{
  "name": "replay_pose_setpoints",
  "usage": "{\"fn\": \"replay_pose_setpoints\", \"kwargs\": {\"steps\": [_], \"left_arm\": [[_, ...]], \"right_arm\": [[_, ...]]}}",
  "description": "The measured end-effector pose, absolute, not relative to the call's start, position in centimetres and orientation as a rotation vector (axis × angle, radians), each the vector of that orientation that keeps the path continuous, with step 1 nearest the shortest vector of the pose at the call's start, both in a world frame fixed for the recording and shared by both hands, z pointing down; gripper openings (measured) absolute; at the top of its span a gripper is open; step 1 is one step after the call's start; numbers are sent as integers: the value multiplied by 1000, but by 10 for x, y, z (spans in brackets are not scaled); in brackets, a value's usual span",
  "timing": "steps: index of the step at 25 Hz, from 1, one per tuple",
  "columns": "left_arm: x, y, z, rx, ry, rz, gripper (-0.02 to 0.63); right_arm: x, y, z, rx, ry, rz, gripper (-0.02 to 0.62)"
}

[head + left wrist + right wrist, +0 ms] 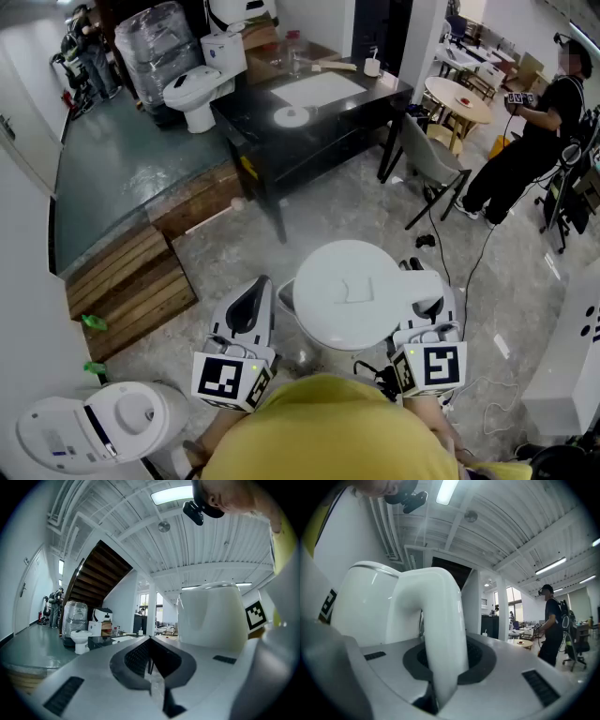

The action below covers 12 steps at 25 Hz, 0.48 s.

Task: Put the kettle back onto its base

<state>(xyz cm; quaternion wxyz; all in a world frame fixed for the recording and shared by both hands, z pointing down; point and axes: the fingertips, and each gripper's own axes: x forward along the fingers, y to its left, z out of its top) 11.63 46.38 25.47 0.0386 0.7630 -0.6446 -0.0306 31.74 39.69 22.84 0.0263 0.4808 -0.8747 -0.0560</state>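
Note:
In the head view I look straight down on the lid of the white kettle (352, 292), held in the air over the grey floor. Its handle (424, 284) sticks out to the right, and my right gripper (428, 311) is shut on it. The right gripper view shows the curved white handle (436, 630) clamped in my right gripper (443, 667), with the kettle body (365, 602) to the left. My left gripper (251, 307) hangs beside the kettle, shut on nothing (151, 660); the kettle body (213, 616) rises to its right. The round white base (292, 116) lies on the black table (328, 141) ahead.
On the table lie a white sheet (319, 90) and a cup (372, 66). A grey chair (427, 159) stands at its right end. Wooden steps (131, 281) and a toilet (192, 89) are left. A person (534, 141) stands far right. A white appliance (94, 427) lies at lower left.

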Motion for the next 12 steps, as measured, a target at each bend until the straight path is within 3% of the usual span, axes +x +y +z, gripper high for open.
{"fn": "replay_pose_setpoints", "kwargs": {"steps": [12], "left_arm": [[155, 452, 260, 2307, -1987, -112, 9]], "right_arm": [[349, 385, 225, 1440, -2764, -175, 64]]}}
